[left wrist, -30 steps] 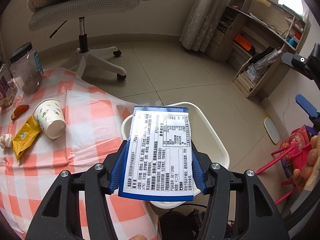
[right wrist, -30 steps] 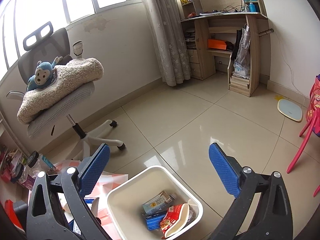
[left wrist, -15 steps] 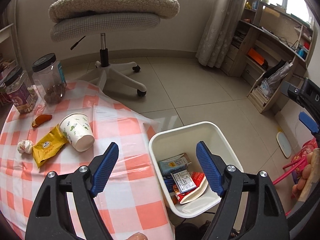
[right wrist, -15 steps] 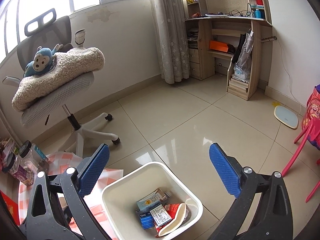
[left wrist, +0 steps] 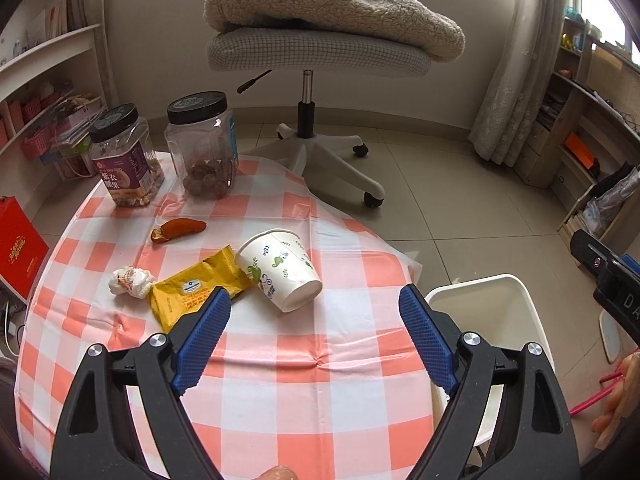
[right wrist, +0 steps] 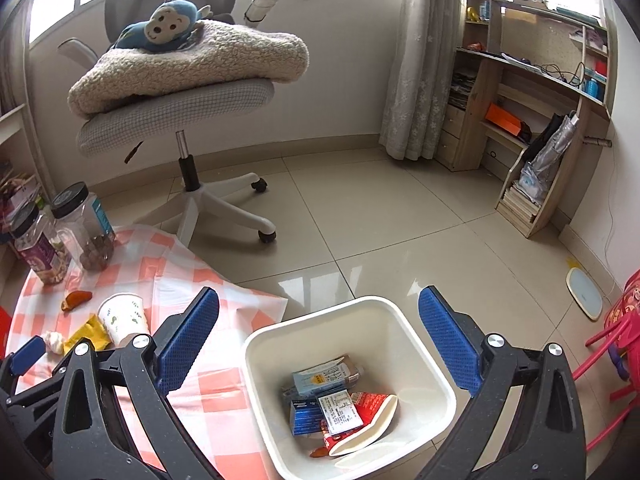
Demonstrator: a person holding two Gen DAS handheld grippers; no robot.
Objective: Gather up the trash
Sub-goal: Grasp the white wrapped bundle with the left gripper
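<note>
Inside white bin [right wrist: 424, 344] – blue packets [right wrist: 324, 376], red wrapper [right wrist: 370, 404]; jars [left wrist: 200, 148] on table

A round table [left wrist: 320, 400] sits under a checked orange-and-white cloth [left wrist: 256, 364]. At the far left stand two lidded plastic jars [left wrist: 202, 146], side by side. Nearer, a small orange wrapper [left wrist: 178, 230] lies alone. Then a row: a crumpled white wad [left wrist: 130, 282] on the left, a yellow snack packet [left wrist: 196, 288] in the middle, and a paper cup [left wrist: 282, 270] tipped on its side, touching the packet. Right of the table, on the tiled floor [right wrist: 400, 216], stands a white bin [right wrist: 348, 384] with wrappers inside. Farther off, an office chair [right wrist: 192, 184] rests on the floor.
</note>
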